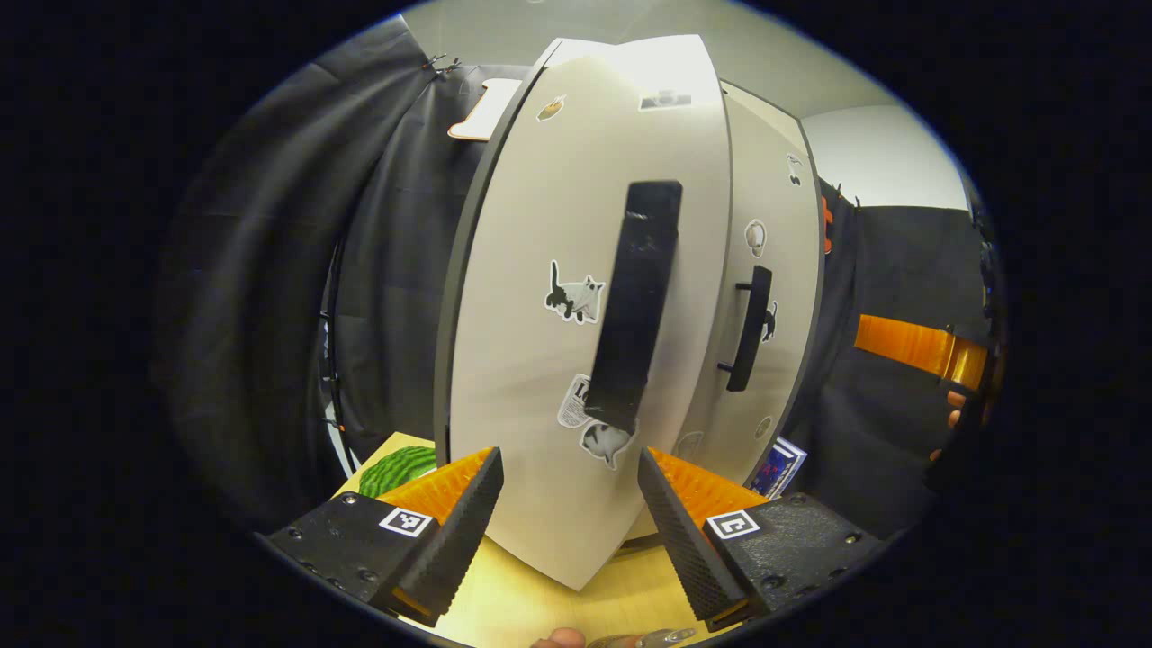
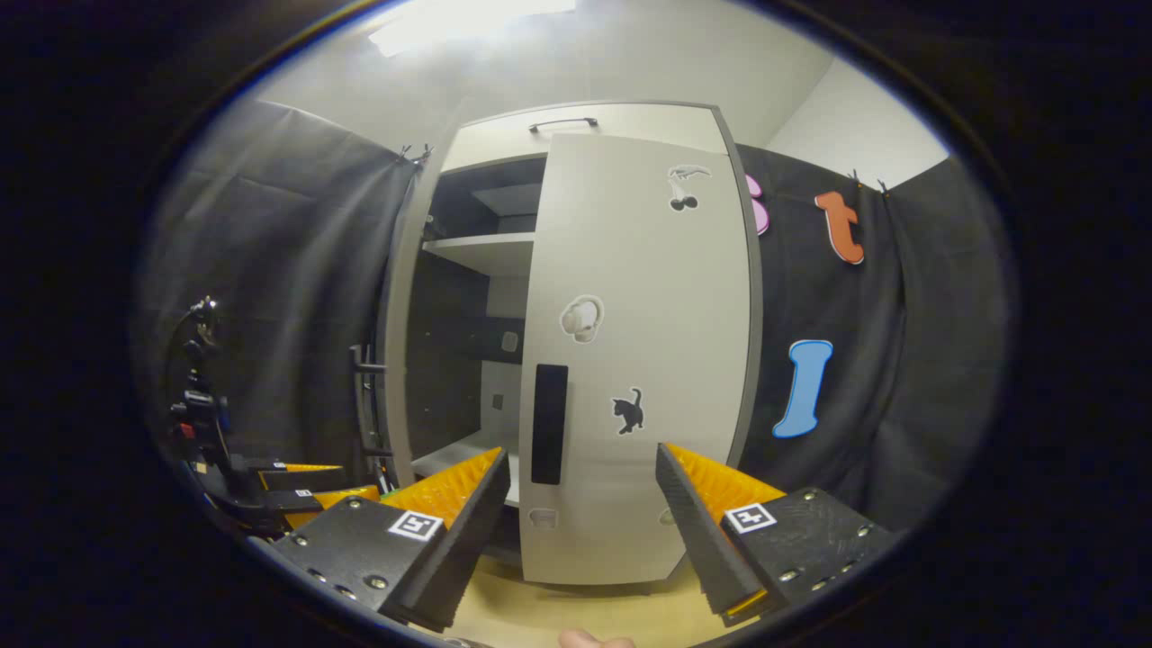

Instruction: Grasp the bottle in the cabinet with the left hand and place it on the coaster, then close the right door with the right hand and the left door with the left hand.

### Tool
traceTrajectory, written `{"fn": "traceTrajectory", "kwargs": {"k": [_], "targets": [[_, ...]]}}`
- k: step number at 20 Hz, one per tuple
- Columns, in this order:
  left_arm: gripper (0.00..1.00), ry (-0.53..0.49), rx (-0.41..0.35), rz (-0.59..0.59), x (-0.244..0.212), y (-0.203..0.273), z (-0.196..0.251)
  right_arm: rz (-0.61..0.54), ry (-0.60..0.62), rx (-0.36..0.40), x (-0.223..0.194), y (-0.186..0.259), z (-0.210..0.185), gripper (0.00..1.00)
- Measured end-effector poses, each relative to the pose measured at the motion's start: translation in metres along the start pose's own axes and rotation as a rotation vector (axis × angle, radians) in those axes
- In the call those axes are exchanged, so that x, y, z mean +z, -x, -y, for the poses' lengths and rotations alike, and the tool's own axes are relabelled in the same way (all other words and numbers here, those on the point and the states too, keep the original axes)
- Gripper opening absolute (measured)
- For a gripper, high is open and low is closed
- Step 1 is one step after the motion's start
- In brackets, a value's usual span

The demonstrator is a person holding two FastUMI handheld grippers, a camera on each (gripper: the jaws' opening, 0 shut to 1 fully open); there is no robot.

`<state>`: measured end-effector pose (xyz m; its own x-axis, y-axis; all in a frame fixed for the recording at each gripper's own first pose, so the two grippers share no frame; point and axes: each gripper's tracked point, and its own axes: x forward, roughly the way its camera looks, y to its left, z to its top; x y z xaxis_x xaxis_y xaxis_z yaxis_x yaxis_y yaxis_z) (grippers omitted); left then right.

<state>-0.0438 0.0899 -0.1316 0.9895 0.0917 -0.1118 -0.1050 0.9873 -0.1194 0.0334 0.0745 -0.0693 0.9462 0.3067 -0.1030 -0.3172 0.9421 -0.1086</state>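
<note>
I hold my left gripper (image 1: 569, 504) spread wide, pinching nothing, right up against the outer face of the left door (image 1: 585, 315), just below its long black handle (image 1: 635, 306). I judge that I am here to push that panel shut, so a grip is not needed. The door stands partly swung, and past its edge the right door (image 1: 774, 297) looks already closed against the cabinet. My right gripper (image 2: 576, 504) hangs back, also spread and empty, facing the right door (image 2: 639, 360), because its share seems done. Beside that door the cabinet's interior (image 2: 477, 342) is open, its lower shelf (image 2: 459, 454) bare of any bottle. I cannot make out the bottle or the coaster. The wooden table (image 1: 558, 603) lies under my left fingers.
</note>
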Motion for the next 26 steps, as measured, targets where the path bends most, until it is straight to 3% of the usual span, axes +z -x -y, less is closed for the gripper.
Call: {"fn": "traceTrajectory", "kwargs": {"k": [15,26], "targets": [[0.95,-0.036,0.006,0.016,0.019,0.005,0.01,-0.009,0.05,0.011,-0.008,0.001,-0.002,0.98],[0.96,-0.103,0.074,0.057,0.06,0.005,0.039,0.06,0.007,-0.111,0.014,0.014,0.033,0.98]]}}
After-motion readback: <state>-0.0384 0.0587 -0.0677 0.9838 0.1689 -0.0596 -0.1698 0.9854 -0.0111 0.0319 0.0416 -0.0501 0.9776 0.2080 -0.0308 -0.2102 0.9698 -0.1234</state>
